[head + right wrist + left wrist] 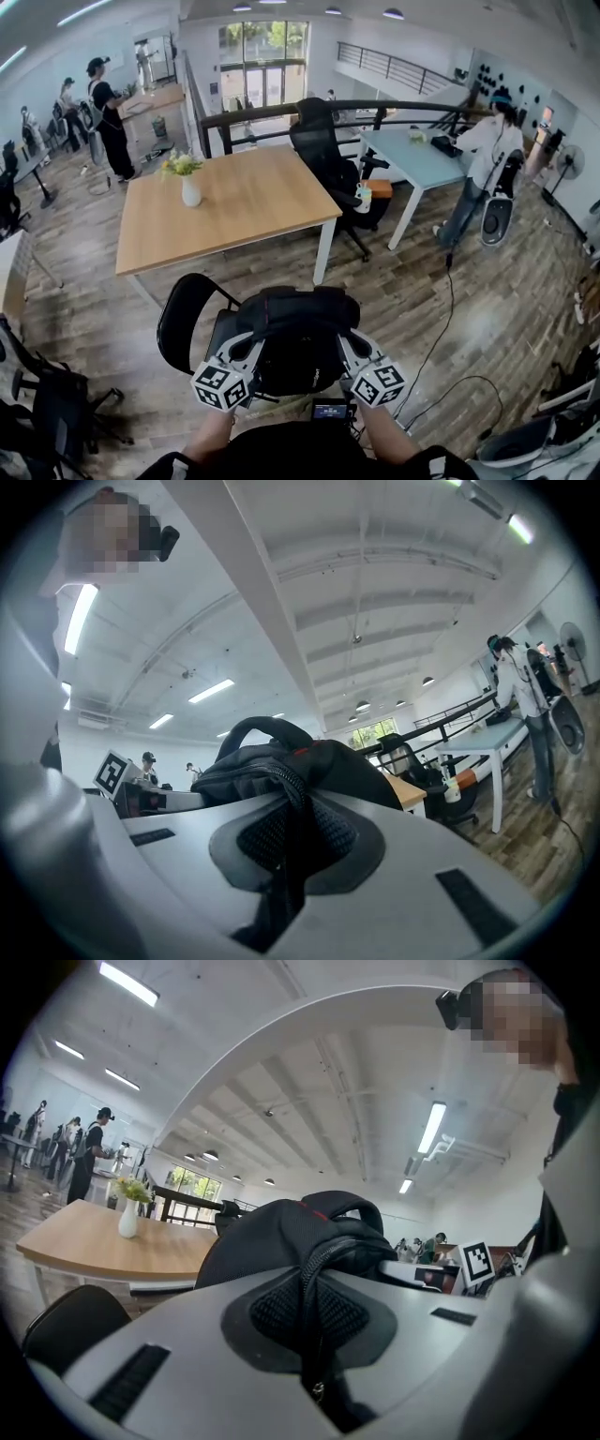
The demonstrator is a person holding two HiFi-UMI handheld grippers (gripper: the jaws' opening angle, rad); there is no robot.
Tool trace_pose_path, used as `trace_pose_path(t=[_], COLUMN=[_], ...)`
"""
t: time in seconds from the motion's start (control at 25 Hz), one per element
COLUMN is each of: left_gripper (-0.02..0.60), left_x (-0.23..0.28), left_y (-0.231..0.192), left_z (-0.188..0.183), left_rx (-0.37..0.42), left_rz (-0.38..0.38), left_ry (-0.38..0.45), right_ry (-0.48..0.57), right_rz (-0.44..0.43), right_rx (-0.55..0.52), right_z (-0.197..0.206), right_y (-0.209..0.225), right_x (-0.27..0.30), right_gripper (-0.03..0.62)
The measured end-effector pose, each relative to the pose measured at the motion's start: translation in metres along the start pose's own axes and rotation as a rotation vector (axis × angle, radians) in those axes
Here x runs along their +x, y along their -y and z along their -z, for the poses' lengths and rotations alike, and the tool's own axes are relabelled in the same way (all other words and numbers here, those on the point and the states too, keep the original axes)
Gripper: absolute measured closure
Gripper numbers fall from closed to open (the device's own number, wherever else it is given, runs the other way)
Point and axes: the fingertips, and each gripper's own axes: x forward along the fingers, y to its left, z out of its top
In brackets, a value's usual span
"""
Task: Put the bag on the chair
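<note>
Wood-plank floor lies under one black bag [298,337], its long axis running crosswise from the left gripper [251,352] to the right gripper [349,349], carry handle up. Both grippers, nearly closed, pinch its fabric. One black chair [183,314] sits beneath them.

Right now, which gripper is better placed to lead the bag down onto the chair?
Left, marginally. The left gripper and right gripper are both shut on the bag, but the chair sits under and left of it, on the left gripper's side, its backrest showing in the left gripper view.
</note>
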Motion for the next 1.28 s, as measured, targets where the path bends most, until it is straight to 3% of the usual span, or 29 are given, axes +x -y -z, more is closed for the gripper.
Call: trace_pose_path(t=[0.36,0.64,0.84,1.28], left_gripper=[0.563,0.563,0.563,0.563], left_x=[0.069,0.088,0.084,0.044], left_y=[-0.024,-0.056,-0.084,-0.128], left_z=[-0.022,-0.044,-0.049,-0.023], left_rx=[0.007,-0.009,-0.023,-0.08], left_rz=[-0.13,-0.274,-0.404,-0.716], left_ry=[-0.005,0.027,0.064,0.106], right_ry=[-0.008,-0.065,-0.104,-0.233], right_rz=[-0.143,-0.303,-0.424,-0.733], right_rx=[-0.017,-0.027,-0.043,-0.08], right_z=[-0.03,-0.045,-0.044,0.0], right_y=[0.07,0.085,0.078,0.027], right_x=[0.08,0.149,0.199,0.279], right_gripper=[0.568,0.568,0.568,0.568])
